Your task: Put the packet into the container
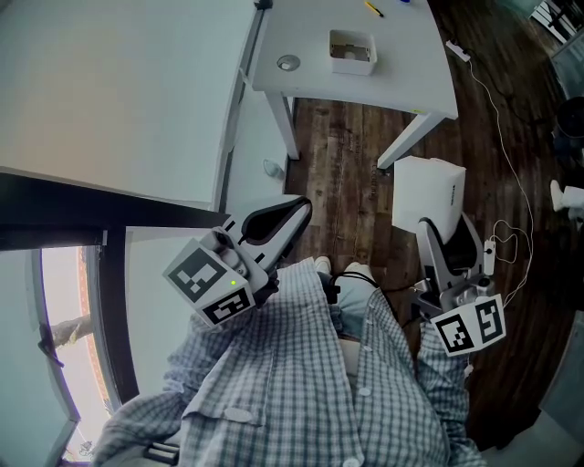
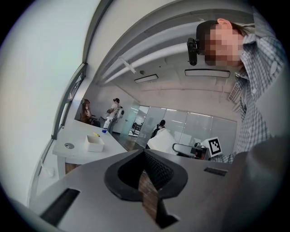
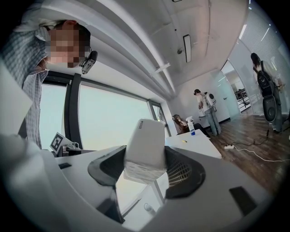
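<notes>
Head view: the left gripper (image 1: 294,212) sits left of centre, over the person's blue-and-white checked shirt (image 1: 301,383), black jaws together with nothing between them. The right gripper (image 1: 447,230) is at right centre, jaws clamped on the soft white rectangular packet (image 1: 429,190), held above the dark wooden plank floor (image 1: 342,155). The white desk (image 1: 401,64) is at the top of frame and carries the small white open rectangular container (image 1: 351,51), well apart from the packet. On the desk, a small round grey object (image 1: 288,63) lies left of the container and a yellow pen (image 1: 372,8) lies at the top edge.

Left gripper view: jaw tips touching, empty. The desk (image 2: 74,152) and container (image 2: 95,143) are at left centre. The packet (image 2: 161,139) is right of them, past the jaws.

Right gripper view: jaws closed on the lower part of the packet (image 3: 146,147), which stands tilted up between them at frame centre. The desk (image 3: 197,144) is behind at right, with a blue-topped spray bottle (image 3: 191,127) on it.
</notes>
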